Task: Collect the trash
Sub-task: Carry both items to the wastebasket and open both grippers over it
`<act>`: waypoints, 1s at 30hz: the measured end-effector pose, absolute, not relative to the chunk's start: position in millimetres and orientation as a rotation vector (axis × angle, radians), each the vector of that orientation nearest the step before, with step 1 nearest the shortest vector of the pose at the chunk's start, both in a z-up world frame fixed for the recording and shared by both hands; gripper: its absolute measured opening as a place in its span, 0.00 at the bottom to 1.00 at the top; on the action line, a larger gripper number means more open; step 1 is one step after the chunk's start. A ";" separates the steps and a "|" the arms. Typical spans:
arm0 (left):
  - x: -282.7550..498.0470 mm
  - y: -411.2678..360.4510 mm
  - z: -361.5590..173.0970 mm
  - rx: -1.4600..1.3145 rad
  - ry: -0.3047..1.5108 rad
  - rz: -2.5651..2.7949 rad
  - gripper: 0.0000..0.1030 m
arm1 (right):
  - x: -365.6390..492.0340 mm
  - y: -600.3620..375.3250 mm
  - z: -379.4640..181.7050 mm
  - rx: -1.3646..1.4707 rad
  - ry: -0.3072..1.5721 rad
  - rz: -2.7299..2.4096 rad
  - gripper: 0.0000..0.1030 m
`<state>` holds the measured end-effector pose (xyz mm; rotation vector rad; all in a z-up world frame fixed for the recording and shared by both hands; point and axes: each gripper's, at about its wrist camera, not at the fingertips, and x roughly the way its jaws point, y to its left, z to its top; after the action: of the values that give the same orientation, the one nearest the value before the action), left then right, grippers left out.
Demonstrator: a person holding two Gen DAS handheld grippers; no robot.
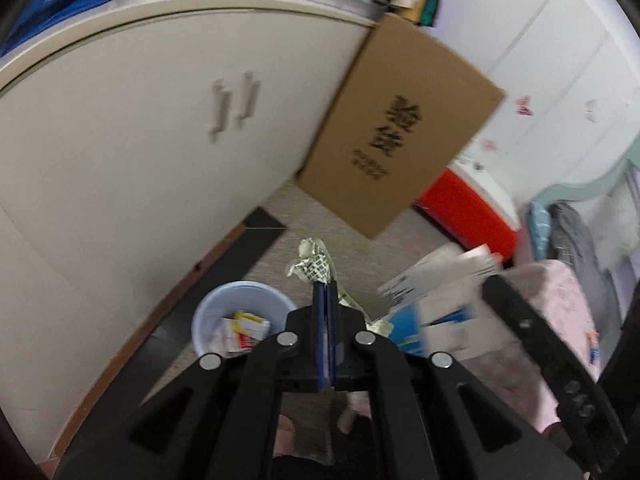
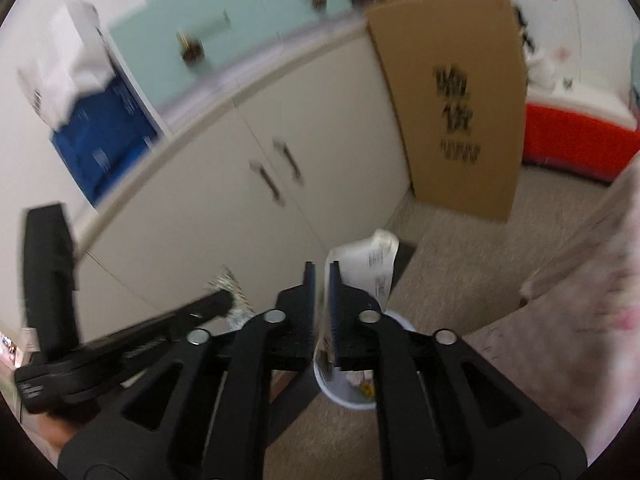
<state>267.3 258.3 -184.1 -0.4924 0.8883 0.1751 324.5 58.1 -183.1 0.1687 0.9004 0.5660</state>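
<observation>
My left gripper (image 1: 325,286) is shut on a crumpled silvery-green wrapper (image 1: 314,264) and holds it above the floor, just right of a pale blue bin (image 1: 208,312) that holds several pieces of trash. My right gripper (image 2: 322,270) is shut on a white and blue paper package (image 2: 370,264), held over the same bin (image 2: 406,326), whose rim shows under the fingers. The package also shows blurred in the left wrist view (image 1: 436,284), with the right gripper's arm (image 1: 532,328). The left gripper shows in the right wrist view (image 2: 222,300) with the wrapper (image 2: 230,282).
A cream cabinet (image 1: 140,140) with two handles stands on the left. A large cardboard box (image 1: 400,128) leans beside it. A red and white container (image 1: 468,204) sits behind. A pink patterned bed cover (image 2: 580,300) is on the right. The floor is beige carpet (image 2: 452,256).
</observation>
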 end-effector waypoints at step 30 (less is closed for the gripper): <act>300.7 237.9 -218.1 -0.360 0.948 0.181 0.02 | 304.3 2.9 -148.0 0.224 0.693 0.400 0.69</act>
<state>300.7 237.9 -218.1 -0.3596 0.9478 0.1806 304.3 2.9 -148.0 0.2237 0.6932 0.4003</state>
